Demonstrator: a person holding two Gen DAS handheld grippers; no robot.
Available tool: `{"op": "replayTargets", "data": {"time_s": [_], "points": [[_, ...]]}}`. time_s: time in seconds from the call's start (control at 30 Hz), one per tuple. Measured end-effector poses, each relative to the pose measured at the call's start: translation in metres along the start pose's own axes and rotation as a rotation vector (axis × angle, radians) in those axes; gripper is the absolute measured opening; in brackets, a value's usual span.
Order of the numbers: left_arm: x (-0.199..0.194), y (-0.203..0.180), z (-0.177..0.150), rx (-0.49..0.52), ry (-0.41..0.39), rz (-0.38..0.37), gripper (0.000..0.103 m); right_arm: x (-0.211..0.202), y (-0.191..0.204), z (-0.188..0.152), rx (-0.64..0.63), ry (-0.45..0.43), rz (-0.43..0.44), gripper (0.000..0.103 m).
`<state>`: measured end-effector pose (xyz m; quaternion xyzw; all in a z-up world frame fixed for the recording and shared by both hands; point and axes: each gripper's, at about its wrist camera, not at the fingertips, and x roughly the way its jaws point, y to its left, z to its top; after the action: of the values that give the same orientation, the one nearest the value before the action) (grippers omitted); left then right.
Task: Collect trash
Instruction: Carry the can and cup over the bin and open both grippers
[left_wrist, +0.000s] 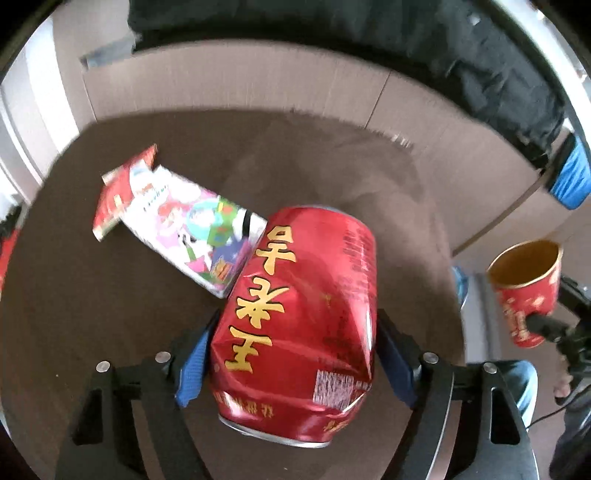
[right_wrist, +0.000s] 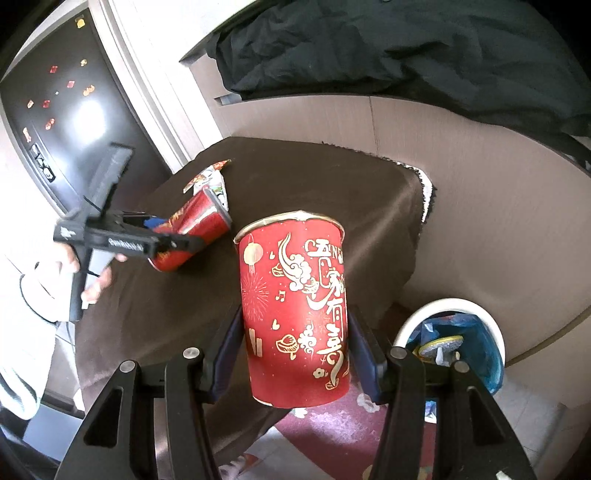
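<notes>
Your left gripper (left_wrist: 295, 354) has the can (left_wrist: 299, 317) between its jaws, the can lying on the tabletop (left_wrist: 92, 314) — the jaws stand clear of its sides. A wrapper (left_wrist: 177, 225) lies on the tabletop just behind the can, to its left, touching it. Your right gripper (right_wrist: 295, 354) holds the cup (right_wrist: 295, 310) upright, out past the tabletop's near right edge. The bin (right_wrist: 458, 332) sits on the floor to the right of the cup — lower down, with trash inside.

Domestic room: beside the brown-clothed table (right_wrist: 332, 192) stand a magnet-covered refrigerator (right_wrist: 62, 122) and a lined wastebasket (right_wrist: 461, 306).
</notes>
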<state>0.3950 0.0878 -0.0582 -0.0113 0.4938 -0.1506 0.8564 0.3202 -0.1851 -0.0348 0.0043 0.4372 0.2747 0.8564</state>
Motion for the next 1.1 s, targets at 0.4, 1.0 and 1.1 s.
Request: {"op": "replayTargets", "data": {"time_s": [0.4, 1.0, 1.1], "points": [[-0.091, -0.123, 0.004, 0.184, -0.304, -0.030, 0.078, -0.070, -0.012, -0.004, 0.033, -0.183, -0.083, 0.052], [0.088, -0.272, 0.002, 0.147, -0.028, -0.254, 0.079, -0.126, -0.164, -0.070, 0.307, -0.203, -0.222, 0.052], [0.127, -0.266, 0.001, 0.085, 0.035, -0.268, 0.079, -0.093, -0.191, -0.079, 0.357, -0.145, -0.195, 0.052]]}}
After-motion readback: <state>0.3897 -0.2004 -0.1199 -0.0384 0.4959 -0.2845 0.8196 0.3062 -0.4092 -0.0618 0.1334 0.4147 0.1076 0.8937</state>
